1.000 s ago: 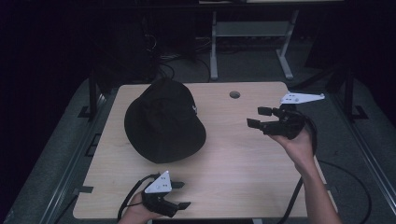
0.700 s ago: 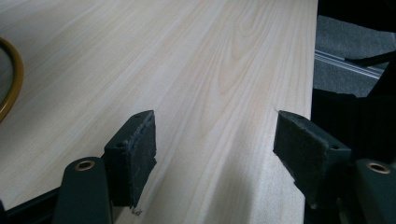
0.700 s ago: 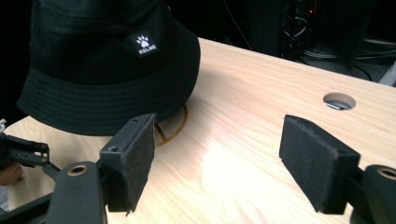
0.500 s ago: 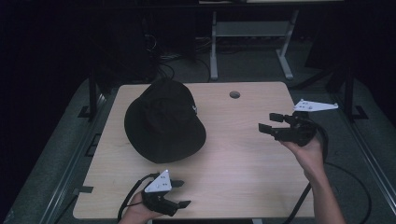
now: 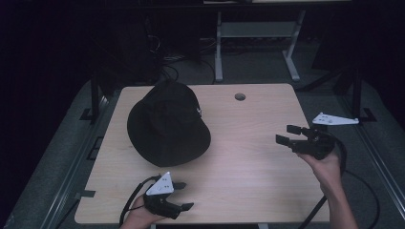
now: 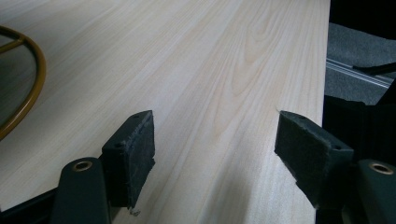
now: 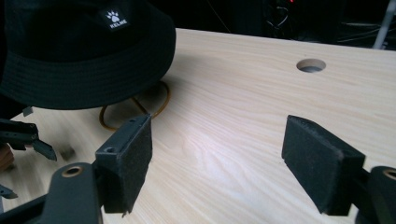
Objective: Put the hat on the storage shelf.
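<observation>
Wood table (image 5: pixel 248 157), blk "KELME" hat (image 7: pixel 84 51)

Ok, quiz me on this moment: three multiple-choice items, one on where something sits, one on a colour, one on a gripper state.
1. Where is the hat on the table?
A. far left part
B. near right corner
C. hanging off the right edge

2. What colour is the ring under the hat's brim?
A. white
B. yellow-brown
C. blue

3. How do the right gripper's jaws stand?
A. shut on the hat
B. shut on nothing
C. open, holding nothing

Answers:
1 A: the hat lies on the far left part of the table.
2 B: the ring peeking out below the brim is yellow-brown.
3 C: the right gripper shows a wide gap with bare wood between its pads.
</observation>
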Demonstrator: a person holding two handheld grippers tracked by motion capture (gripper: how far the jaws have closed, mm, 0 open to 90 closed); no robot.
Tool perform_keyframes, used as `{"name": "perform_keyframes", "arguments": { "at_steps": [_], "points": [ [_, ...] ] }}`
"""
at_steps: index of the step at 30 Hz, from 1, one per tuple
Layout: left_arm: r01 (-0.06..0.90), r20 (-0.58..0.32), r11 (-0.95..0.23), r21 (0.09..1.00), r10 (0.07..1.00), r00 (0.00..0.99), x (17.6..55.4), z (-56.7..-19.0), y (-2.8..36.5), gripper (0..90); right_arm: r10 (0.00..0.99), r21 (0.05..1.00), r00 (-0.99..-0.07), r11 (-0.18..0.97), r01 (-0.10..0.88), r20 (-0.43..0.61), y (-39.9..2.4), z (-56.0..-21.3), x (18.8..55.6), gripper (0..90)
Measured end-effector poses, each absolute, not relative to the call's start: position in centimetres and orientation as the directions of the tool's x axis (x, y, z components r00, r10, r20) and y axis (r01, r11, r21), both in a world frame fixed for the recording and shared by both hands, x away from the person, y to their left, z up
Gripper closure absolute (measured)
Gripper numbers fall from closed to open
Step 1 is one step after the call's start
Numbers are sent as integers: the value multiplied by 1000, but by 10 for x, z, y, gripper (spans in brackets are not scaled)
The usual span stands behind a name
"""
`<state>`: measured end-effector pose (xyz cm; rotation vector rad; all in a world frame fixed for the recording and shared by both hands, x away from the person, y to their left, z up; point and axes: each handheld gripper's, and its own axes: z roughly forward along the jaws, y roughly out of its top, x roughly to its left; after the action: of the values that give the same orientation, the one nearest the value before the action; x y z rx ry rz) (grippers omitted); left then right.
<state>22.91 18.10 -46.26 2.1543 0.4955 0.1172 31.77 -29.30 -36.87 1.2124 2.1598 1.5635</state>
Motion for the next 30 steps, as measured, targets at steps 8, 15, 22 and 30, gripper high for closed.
{"name": "perform_keyframes", "arguments": {
  "at_steps": [8,15,22,30],
  "points": [
    [311,-100,-522,794,392,914,229,-464,180,276,726,859,-623,88,505,292,-305,-384,307,228],
    [314,-101,-519,795,397,912,229,-464,181,274,738,850,-599,68,522,310,-316,-398,300,228],
    [318,-103,-512,798,404,909,229,-463,182,274,746,845,-587,61,531,315,-324,-412,288,228],
    [313,-99,-514,799,402,911,229,-463,181,275,753,843,-570,37,536,329,-333,-425,273,229]
  ]
}}
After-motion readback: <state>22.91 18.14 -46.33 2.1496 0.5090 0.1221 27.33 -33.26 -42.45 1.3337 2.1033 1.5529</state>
